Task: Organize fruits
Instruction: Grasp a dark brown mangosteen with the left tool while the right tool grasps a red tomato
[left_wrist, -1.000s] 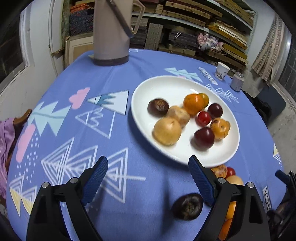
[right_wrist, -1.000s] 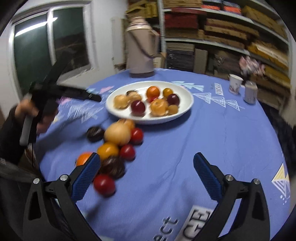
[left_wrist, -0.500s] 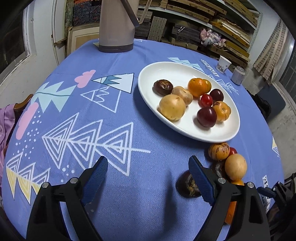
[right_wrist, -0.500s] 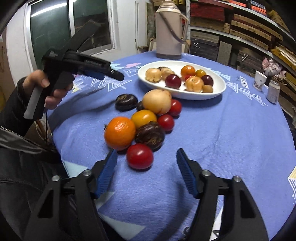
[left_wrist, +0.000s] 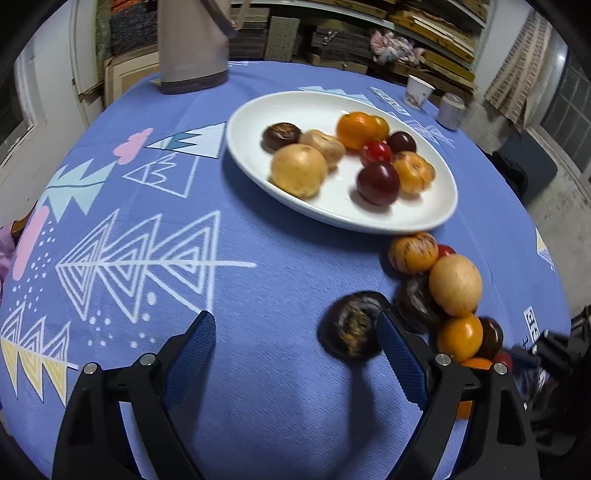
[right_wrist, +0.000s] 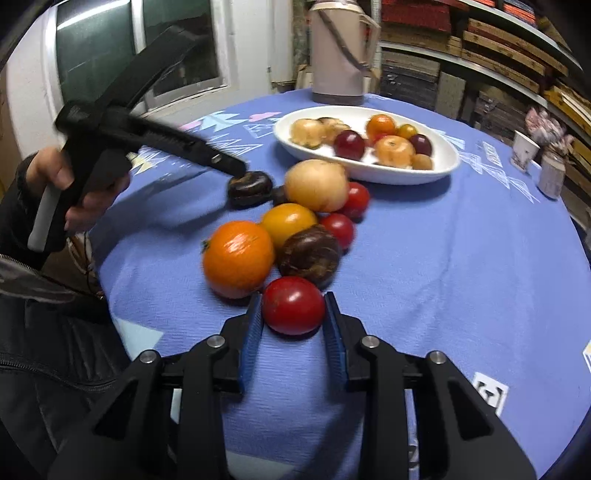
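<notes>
A white oval plate (left_wrist: 439, 206) (right_wrist: 443, 166) holds several fruits. Loose fruits lie in a pile on the blue cloth in front of it. My right gripper (right_wrist: 293, 308) has closed around a red tomato (right_wrist: 293, 304) at the near end of the pile; both pads touch its sides. An orange (right_wrist: 238, 258) and a dark brown fruit (right_wrist: 309, 254) sit just behind it. My left gripper (left_wrist: 295, 325) is open and empty; its right finger is against a dark brown fruit (left_wrist: 351, 330) (right_wrist: 250, 187) at the pile's edge.
A tall beige thermos (left_wrist: 192, 40) (right_wrist: 341, 51) stands at the table's far side. A paper cup (left_wrist: 417, 90) and a small can (left_wrist: 451, 110) stand at the far right. Shelves of stacked goods line the wall behind. The table edge drops off to the right.
My right gripper has moved forward and closed its jaws around the red tomato. My left gripper has moved right and nearer to the dark brown fruit, staying open.
</notes>
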